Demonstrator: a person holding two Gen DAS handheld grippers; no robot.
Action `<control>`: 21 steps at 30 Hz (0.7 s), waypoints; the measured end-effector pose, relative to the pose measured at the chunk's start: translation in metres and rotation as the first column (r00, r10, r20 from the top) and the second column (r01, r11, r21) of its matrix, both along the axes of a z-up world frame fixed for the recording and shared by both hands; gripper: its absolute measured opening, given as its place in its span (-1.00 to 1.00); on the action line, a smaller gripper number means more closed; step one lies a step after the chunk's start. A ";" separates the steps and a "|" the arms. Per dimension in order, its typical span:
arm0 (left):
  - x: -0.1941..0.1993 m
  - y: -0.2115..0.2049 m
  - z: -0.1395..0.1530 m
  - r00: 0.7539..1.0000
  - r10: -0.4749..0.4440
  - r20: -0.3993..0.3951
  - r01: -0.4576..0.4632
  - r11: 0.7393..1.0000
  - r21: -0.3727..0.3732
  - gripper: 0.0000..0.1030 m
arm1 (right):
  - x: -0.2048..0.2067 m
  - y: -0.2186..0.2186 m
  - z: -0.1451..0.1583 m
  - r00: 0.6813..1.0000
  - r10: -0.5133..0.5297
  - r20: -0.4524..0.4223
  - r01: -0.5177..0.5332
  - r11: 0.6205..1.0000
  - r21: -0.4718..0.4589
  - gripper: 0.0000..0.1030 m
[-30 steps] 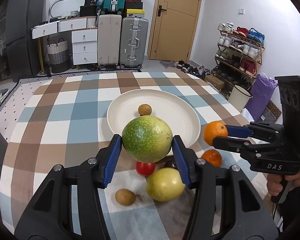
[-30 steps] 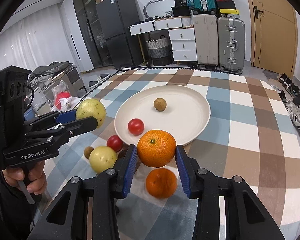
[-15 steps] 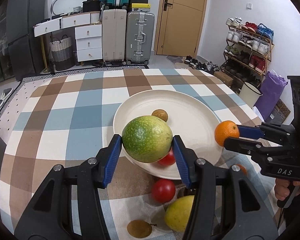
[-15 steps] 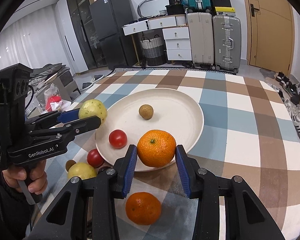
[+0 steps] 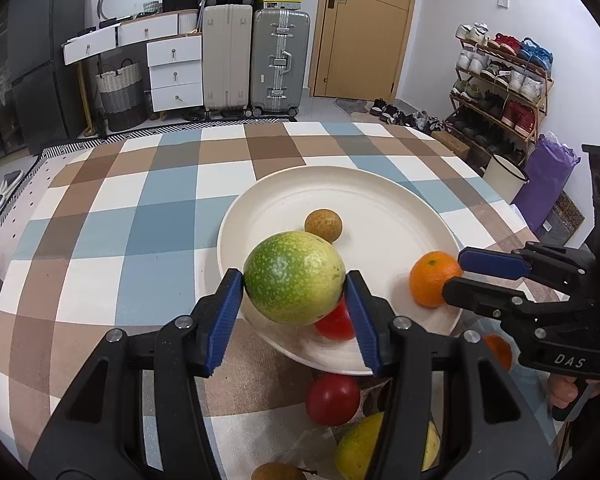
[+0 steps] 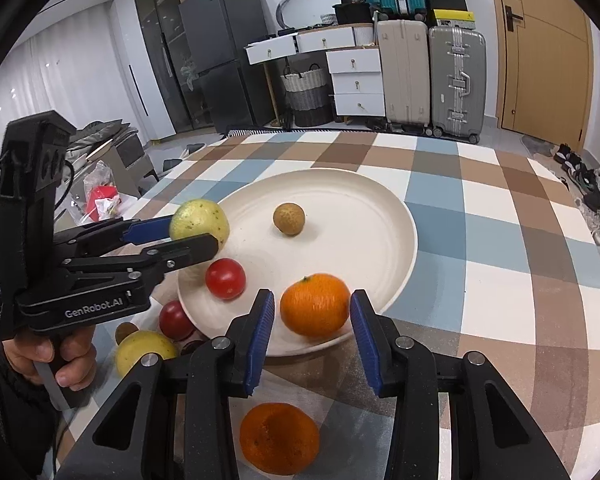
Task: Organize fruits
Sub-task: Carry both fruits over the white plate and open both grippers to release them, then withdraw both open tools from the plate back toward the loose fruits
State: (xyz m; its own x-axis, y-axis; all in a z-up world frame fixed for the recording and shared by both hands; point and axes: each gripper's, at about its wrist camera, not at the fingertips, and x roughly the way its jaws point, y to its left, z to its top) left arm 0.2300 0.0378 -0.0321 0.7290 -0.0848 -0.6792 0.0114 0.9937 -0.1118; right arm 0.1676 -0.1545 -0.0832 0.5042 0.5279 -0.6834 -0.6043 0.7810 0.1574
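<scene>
Two grippers work over the checked bench (image 5: pixel 100 240). Nearest, a loose orange (image 6: pixel 279 438), a yellow fruit (image 6: pixel 144 350) and a tomato (image 6: pixel 175 320) lie on the cloth. The right gripper (image 6: pixel 315 312) has its jaws partly closed on an orange (image 6: pixel 315 309) above the plate's (image 6: pixel 380 240) near rim; the left gripper (image 5: pixel 294 286) grips a green fruit (image 5: pixel 294 278) likewise. On the plate sit a tomato (image 6: pixel 225 278) and, farther, a small brown fruit (image 6: pixel 288 219).

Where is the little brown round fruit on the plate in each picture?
Left wrist view: the little brown fruit sits mid-plate, just behind the held green fruit.
Right wrist view: it sits toward the plate's far left.
Shared landmark: the white plate.
</scene>
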 end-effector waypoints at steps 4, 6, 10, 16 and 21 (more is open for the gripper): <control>-0.006 0.001 0.006 1.000 -0.001 0.022 0.001 1.000 -0.009 -0.03 | -0.004 -0.004 0.005 1.000 -0.008 0.019 0.008 1.000 0.007 -0.05; -0.012 0.000 0.013 0.999 -0.015 0.038 0.016 1.000 -0.022 0.00 | -0.005 -0.007 0.007 1.000 -0.016 0.016 0.016 1.000 0.007 0.02; -0.027 -0.003 0.024 0.998 -0.010 0.068 0.011 1.000 -0.008 0.48 | -0.009 -0.015 0.012 0.999 -0.040 0.017 0.040 0.999 0.013 0.47; -0.056 -0.002 0.040 0.996 0.004 0.084 -0.002 1.000 -0.021 0.81 | -0.024 -0.030 0.025 0.996 -0.083 0.034 0.082 0.996 0.035 0.98; -0.090 0.003 0.052 0.992 0.038 0.120 -0.034 0.999 -0.028 0.99 | -0.039 -0.040 0.030 0.996 -0.088 0.030 0.087 0.995 0.046 0.99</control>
